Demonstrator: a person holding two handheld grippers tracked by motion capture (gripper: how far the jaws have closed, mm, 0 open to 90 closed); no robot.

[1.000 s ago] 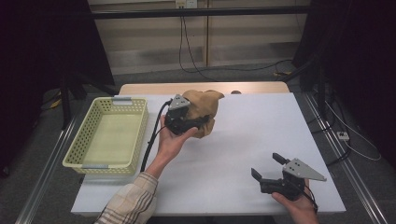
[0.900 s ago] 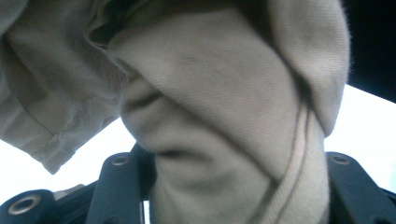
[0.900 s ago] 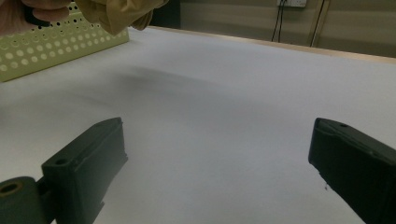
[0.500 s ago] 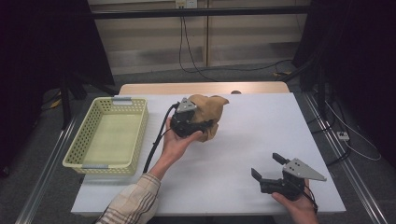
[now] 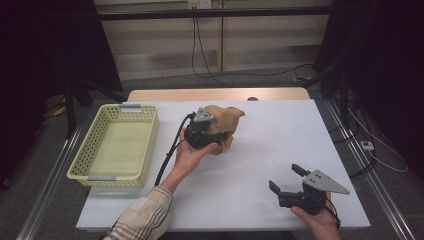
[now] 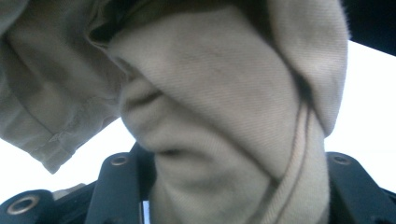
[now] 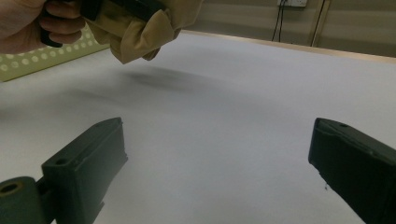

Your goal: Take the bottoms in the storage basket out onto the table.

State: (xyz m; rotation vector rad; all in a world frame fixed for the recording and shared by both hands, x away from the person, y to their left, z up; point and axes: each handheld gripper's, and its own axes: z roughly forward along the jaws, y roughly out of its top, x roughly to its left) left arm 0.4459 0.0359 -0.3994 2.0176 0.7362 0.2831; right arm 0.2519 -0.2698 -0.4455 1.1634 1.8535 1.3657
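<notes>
We had our left gripper clamped on a bunched tan cloth garment, and over the last second the bundle had drifted a little from 11 o'clock toward the table's centre and, by its shadow on the sheet in the right gripper view, hung clear of the surface. We judged that as the carry having begun, with the pale yellow perforated plastic basket, off at 9 o'clock from the cloth, the likely place to drop it, though nothing confirmed that. In the left gripper view the tan fabric was squeezed between both black jaws and spilled over them, so we could not tell how deep the bite went or which part of the garment was caught. Our right gripper had kept still at 5 o'clock on the white table sheet, jaws spread wide with nothing between them. What kind of garment it was stayed unclear, since it hung crumpled, and its far side was hidden behind the left hand.
</notes>
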